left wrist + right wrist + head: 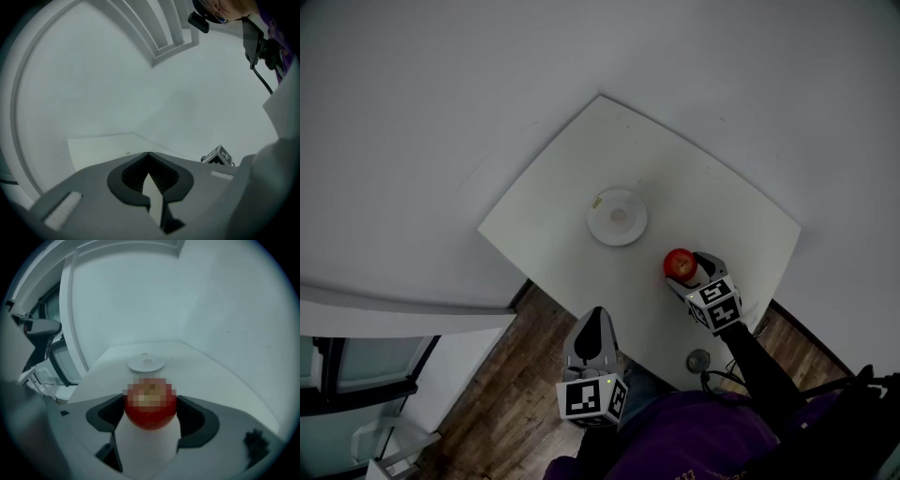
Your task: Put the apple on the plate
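A red apple sits between the jaws of my right gripper, over the right part of the white table. In the right gripper view the apple fills the gap, and my right gripper is shut on it, both pads touching its sides. I cannot tell whether the apple rests on the table or hangs just above it. The white round plate lies empty at the table's middle, to the upper left of the apple; it shows as plate beyond the apple. My left gripper is shut and empty at the table's near edge.
A small pale tag lies beside the plate. A grey round disc and a dark cable sit at the table's near right edge. Wooden floor lies below, white walls stand behind the table, and a glazed frame is at lower left.
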`<state>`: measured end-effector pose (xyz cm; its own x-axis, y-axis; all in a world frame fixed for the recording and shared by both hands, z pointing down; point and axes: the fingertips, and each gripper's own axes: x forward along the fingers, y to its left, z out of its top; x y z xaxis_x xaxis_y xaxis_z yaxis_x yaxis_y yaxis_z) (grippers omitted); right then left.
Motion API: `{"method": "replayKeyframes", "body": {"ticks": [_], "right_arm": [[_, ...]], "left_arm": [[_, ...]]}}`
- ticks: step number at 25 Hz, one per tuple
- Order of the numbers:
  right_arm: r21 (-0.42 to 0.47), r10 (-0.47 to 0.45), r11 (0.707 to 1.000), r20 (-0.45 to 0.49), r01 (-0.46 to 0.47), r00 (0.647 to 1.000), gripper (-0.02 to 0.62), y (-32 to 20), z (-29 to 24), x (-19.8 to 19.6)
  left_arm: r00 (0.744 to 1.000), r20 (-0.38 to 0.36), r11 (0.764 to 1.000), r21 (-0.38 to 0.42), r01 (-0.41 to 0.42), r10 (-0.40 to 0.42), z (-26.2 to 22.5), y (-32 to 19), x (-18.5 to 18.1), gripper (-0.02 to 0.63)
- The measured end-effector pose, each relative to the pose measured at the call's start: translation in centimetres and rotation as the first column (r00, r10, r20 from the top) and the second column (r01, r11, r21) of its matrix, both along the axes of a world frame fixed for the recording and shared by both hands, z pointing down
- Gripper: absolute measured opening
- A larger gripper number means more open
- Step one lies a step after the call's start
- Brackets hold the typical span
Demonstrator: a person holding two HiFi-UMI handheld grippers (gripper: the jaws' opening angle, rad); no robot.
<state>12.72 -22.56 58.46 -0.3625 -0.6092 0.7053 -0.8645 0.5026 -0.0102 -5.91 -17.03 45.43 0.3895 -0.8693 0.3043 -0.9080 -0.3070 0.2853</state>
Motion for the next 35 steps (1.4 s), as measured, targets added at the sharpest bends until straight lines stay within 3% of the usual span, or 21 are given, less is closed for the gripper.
{"method": "replayKeyframes", "body": {"ticks": [35], "right_arm": [[0.080,-0.129,0.989,0.014,0.127,0.992,0.362,-5.0,-2.4,-5.8]], "left_arm": [[1.000,-0.014,1.000,-0.005,0.019,-0.019,0.4,0.0,-0.5,0.006]]}}
